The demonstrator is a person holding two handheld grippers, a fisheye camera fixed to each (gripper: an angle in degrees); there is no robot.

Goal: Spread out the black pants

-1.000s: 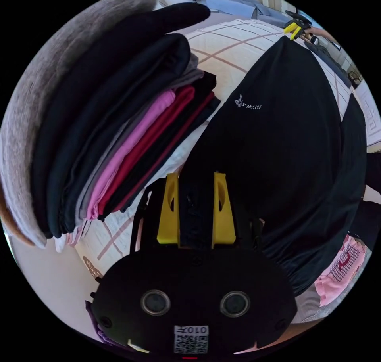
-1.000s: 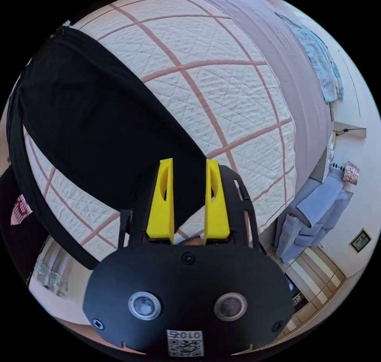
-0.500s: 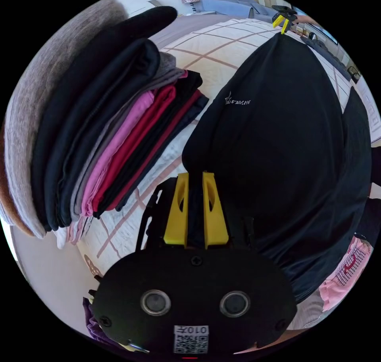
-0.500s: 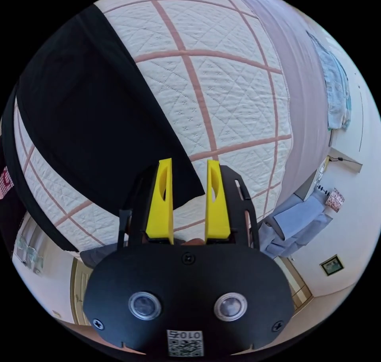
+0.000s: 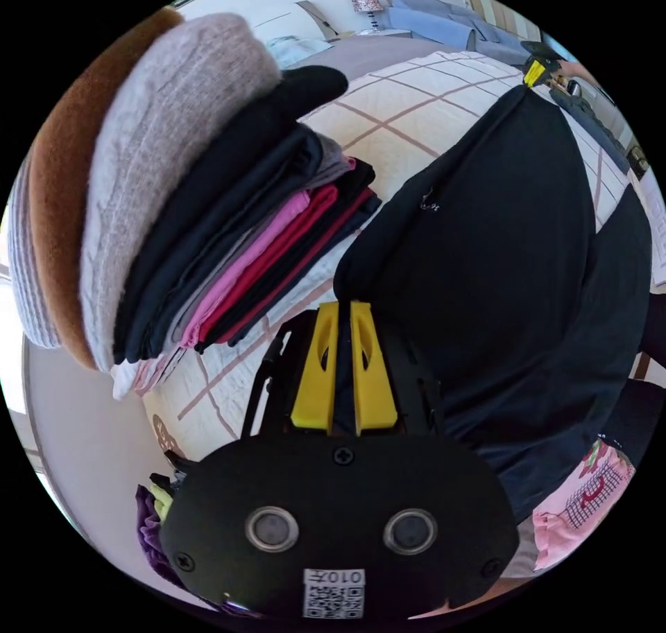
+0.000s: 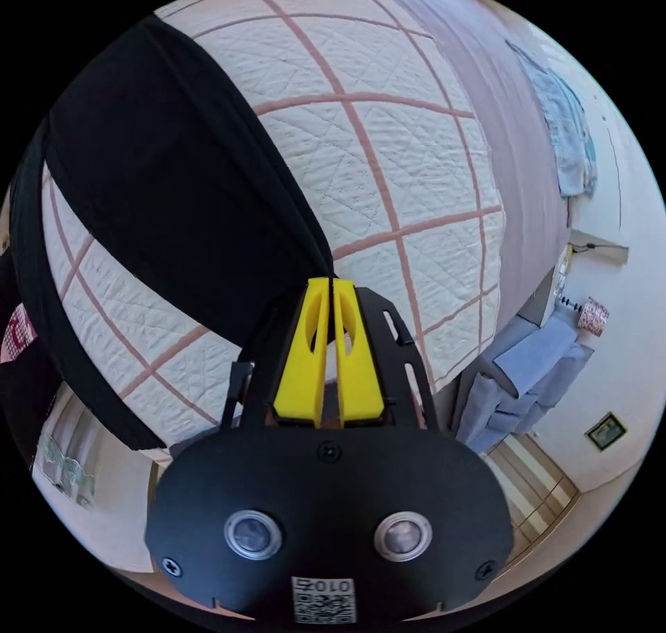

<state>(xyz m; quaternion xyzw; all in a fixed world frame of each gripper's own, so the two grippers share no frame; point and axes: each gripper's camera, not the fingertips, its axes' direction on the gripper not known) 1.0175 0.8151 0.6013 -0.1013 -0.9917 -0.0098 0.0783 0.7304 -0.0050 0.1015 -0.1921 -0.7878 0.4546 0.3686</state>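
The black pants (image 5: 499,245) hang stretched over the quilted bed (image 5: 395,113) between my two grippers. My left gripper (image 5: 343,306) is shut on one end of the pants, with dark cloth pinched between its yellow jaws. Far across the bed, the right gripper (image 5: 535,71) holds the other end. In the right gripper view, my right gripper (image 6: 329,283) is shut on a corner of the pants (image 6: 173,196), which run off to the upper left over the quilt (image 6: 416,161).
A tall stack of folded clothes (image 5: 229,245) stands on the bed just left of my left gripper, topped by thick knits (image 5: 139,148). A person's pink garment (image 5: 583,494) is at the lower right. Beyond the bed's end are a blue sofa (image 6: 534,376) and a lamp (image 6: 593,314).
The right gripper's jaws, open around the pants' corner before, have shut on it. The left jaws have drawn closer together on the cloth. The pants now look pulled tauter between the grippers.
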